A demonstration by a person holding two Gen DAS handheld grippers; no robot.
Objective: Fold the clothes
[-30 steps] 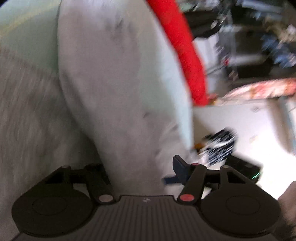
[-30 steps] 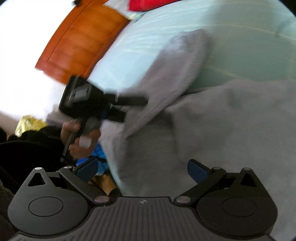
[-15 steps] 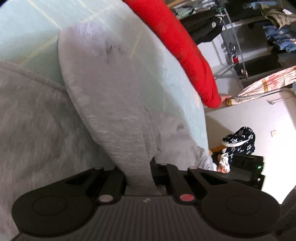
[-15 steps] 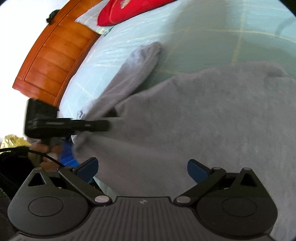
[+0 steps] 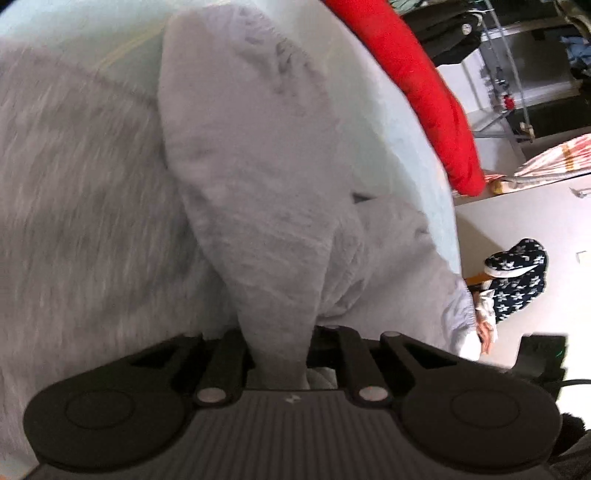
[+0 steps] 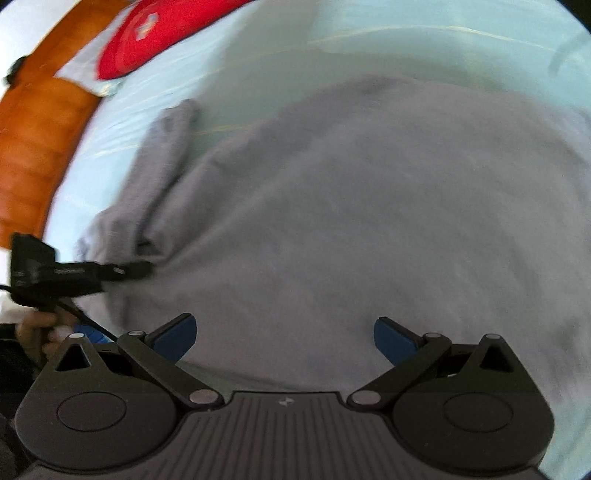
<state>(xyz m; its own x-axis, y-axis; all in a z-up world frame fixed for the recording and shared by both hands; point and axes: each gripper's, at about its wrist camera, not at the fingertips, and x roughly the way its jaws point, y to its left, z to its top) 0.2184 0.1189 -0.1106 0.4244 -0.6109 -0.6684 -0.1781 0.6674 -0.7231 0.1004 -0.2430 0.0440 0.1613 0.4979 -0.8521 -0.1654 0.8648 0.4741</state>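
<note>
Left gripper point(image 5: 282, 347) clenches the grey sleeve point(image 5: 251, 177); right gripper point(image 6: 284, 338) hangs released above the sweatshirt point(image 6: 369, 206) on the bed point(image 6: 406, 48).

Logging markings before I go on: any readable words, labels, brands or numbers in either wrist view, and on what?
No text reads.
Small embossed logo on the left gripper body: a mark, no letters.
Same logo on the right gripper body.
Pale lettering on the left gripper's side, seen from the right wrist: too blurred.
White mark on the red pillow: blurred.
</note>
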